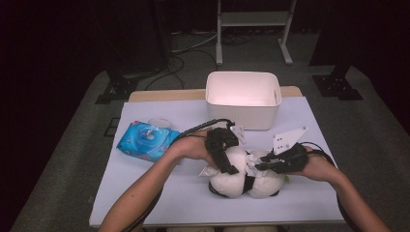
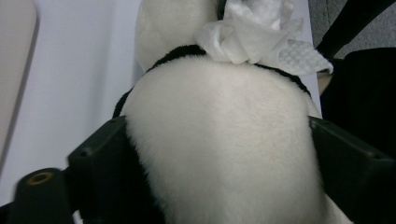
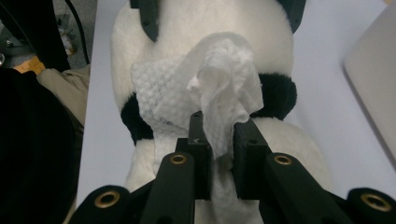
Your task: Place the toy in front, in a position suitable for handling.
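Right gripper [image 3: 217,135]: in my right hand, jaws drawn close and pinching a crumpled white wet wipe [image 3: 219,84]. The wipe rises from between the jaws in a bunched fold, with an embossed, dotted sheet spreading to the left of it over the toy's fur.

Left gripper [image 2: 215,154]: in my left hand, jaws spread wide, one on each side of the plush panda [image 2: 219,140]. The fur fills the gap from jaw to jaw; I take this as a grip across the toy's rounded body.

Plush panda, condition: white pile, fluffy, with black bands and black patches. It lies near the front middle of the table [image 1: 159,193], between my two hands, well in front of the bin. In the high view it reads as two white lobes side by side with a black strip between them.

Other items: white plastic bin [image 1: 243,99] at the far edge, open top; blue wet-wipe pack [image 1: 147,140] to the left, lid flap raised.

Not legible: the panda's face, and which lobe is head or body. My left hand and gripper cover part of the left lobe in the high view. The print on the blue pack is too small to read. The underside of the toy is hidden.
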